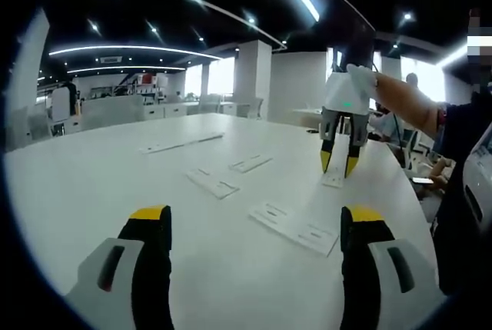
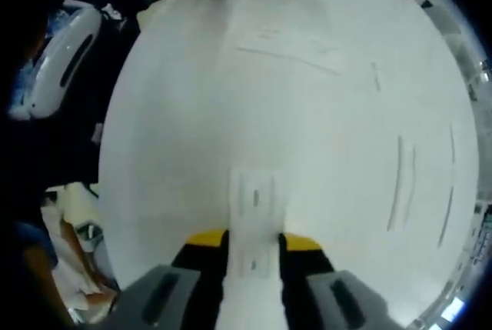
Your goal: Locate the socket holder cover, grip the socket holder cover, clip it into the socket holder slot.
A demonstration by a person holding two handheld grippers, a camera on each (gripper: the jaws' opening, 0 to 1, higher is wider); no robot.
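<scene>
Big white desk (image 1: 115, 215) carries several flat white socket parts, spread out well apart. Nearest the left gripper (image 1: 257, 226) lies a long white socket holder (image 1: 296, 228), flat on the desk between and just beyond its yellow-tipped jaws; that gripper is wide open and holds nothing. 2 more white pieces (image 1: 214, 184) (image 1: 250, 163) sit further back, plus long thin strips (image 1: 181, 143) near the far edge. The right gripper (image 2: 251, 241) points down at the desk edge with its jaws closed in on a socket holder cover (image 2: 254, 215), a narrow white plate with slots sticking out past the tips; the left gripper view shows it held over the desk surface. Progress: locate and grip look done, the clip-in is left, cover apart from the holder, not yet seated in any slot.
</scene>
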